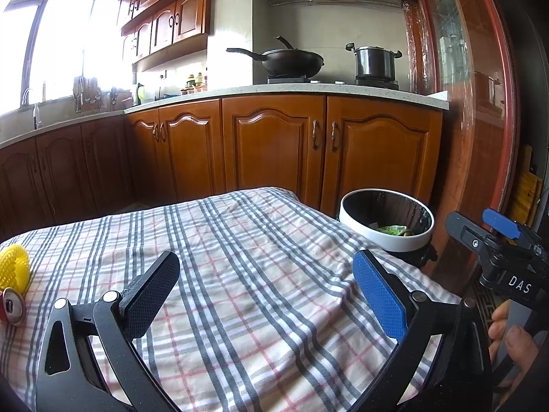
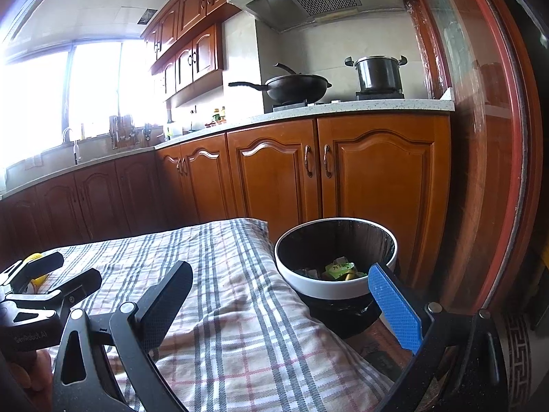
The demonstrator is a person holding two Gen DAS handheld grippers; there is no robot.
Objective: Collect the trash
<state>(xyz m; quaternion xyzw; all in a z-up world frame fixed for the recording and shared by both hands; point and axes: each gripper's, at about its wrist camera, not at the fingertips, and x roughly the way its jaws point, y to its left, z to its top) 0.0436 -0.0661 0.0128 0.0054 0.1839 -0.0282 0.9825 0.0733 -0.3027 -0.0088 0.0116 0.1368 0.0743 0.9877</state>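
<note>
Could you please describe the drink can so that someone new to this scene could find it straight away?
Start at the checked tablecloth covering the table in front of the kitchen cabinets. Follow it to its left edge in the left wrist view, where a yellow foam net lies; the can rests on its side just in front of it. It is red with a silver top, the only metal item on the cloth.

Both wrist views low over table, facing stove; share bin, cabinets.

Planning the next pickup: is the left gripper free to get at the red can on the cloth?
Probably yes: the left gripper is open and empty, and the red can lies exposed on the cloth beside the yellow net, nothing between.
</note>
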